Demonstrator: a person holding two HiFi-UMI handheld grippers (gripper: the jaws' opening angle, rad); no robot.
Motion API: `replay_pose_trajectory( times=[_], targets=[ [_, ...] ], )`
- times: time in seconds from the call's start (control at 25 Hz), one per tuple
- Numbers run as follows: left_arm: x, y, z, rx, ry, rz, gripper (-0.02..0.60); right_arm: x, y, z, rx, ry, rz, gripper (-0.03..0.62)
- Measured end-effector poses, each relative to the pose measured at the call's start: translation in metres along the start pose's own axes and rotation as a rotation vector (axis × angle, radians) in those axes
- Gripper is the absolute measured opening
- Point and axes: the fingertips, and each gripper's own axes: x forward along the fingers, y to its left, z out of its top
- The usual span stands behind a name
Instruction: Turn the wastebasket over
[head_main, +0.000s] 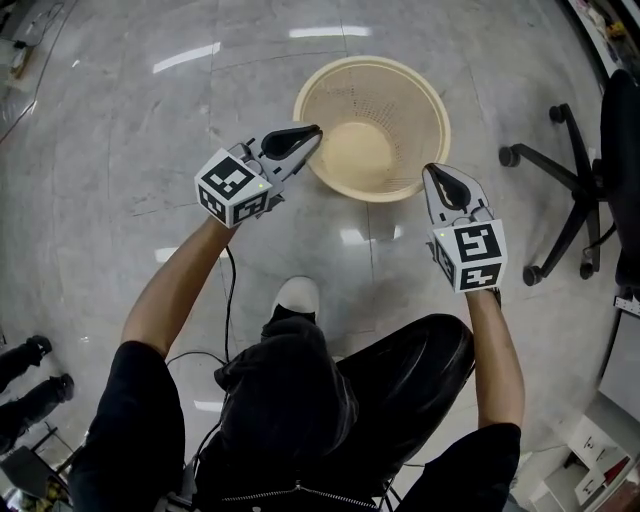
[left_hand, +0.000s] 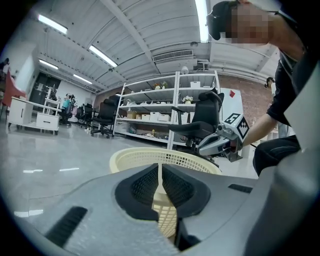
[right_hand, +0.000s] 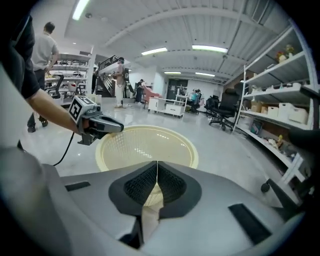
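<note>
On the grey floor (head_main: 120, 100), far of the seated person, the basket (head_main: 405, 95) stands upright, mouth up. Left gripper (head_main: 312, 132) is clamped on its left rim, a thin cream strip pinched between the pads. Right gripper (head_main: 432, 172) is at the right rim, jaws together. Chair (head_main: 580, 190) stands right.

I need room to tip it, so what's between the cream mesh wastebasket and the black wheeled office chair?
Nothing: the head view shows only bare glossy grey floor between the cream mesh plastic wastebasket and the black wheeled office chair.
</note>
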Motion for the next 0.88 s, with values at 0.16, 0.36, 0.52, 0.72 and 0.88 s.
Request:
replay_pose_trajectory(
  times=[0.16,0.36,0.52,0.72,0.88],
  targets=[
    [0.002,0.002,0.002,-0.012,-0.004,0.022,0.02,-0.003,-0.013,-0.012,0.059,-0.04,-0.03,0.012],
    [0.006,0.004,0.0,0.003,0.057,0.046,0.012,0.001,-0.018,-0.022,0.12,-0.062,-0.041,0.012],
    [0.011,0.005,-0.003,-0.006,0.128,0.056,0.004,0.001,-0.02,-0.024,0.145,-0.06,-0.069,0.012],
    [0.006,0.002,-0.004,0.002,0.129,0.054,0.003,-0.001,-0.016,-0.022,0.144,-0.021,-0.059,0.012],
    [0.001,0.01,0.011,-0.001,0.101,0.106,0.003,-0.005,-0.026,0.003,0.165,-0.082,-0.094,0.012]
  ],
)
